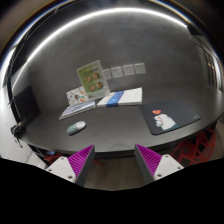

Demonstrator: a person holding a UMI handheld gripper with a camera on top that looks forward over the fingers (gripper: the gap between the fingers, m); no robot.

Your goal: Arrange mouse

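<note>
My fingers (114,162) hang open and empty short of the counter (115,130), where the mouse (76,126) sits untouched, well apart from the mouse pad (162,121), so the arranging looks barely begun.

Gripper (113,160) fingers open, nothing between them. Mouse (76,126) on table (115,130) beyond left finger; mouse pad (161,121) beyond right finger.
</note>
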